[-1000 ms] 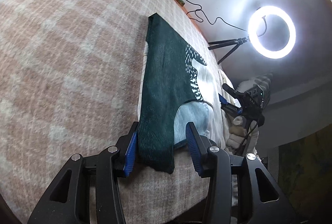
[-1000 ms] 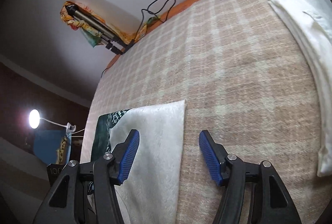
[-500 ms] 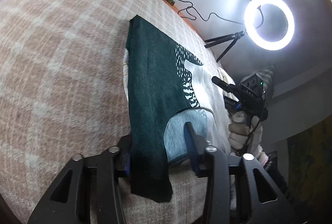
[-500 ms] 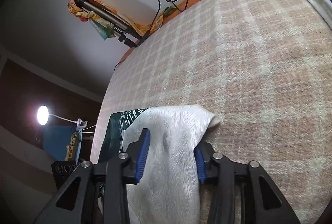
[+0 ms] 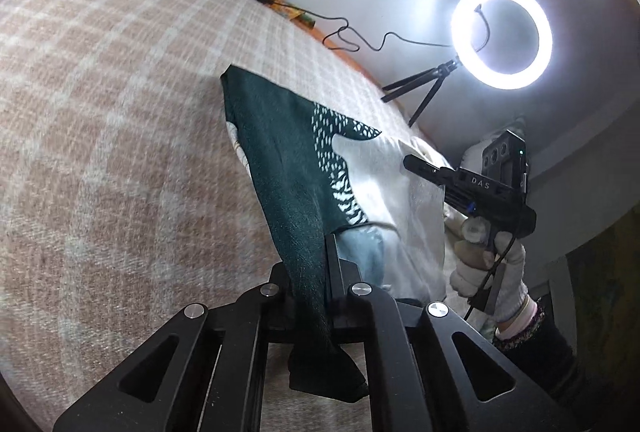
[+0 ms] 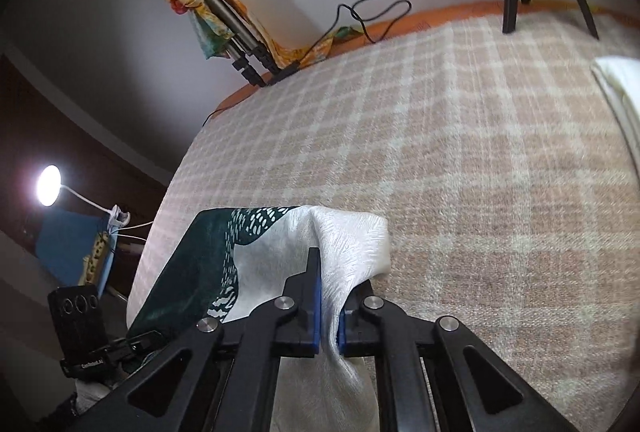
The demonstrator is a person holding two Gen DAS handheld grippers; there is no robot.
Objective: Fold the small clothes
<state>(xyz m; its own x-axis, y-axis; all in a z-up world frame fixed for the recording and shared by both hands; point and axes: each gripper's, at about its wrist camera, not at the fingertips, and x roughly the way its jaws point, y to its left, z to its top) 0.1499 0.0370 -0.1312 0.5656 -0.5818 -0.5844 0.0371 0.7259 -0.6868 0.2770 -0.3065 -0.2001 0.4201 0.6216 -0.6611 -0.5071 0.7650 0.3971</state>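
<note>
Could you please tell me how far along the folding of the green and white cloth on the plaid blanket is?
Early stage. Done: a folded white cloth already lies on the plaid blanket. In hand: the left gripper has its jaws shut on the dark green end of the green and white cloth, the right gripper on its white end, both ends raised. Left: no fold shows yet, so the near edge must still be carried over.

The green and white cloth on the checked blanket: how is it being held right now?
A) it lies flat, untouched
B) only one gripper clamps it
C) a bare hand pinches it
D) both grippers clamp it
D: the left gripper is shut on the green part of the cloth and the right gripper on its white part.
</note>
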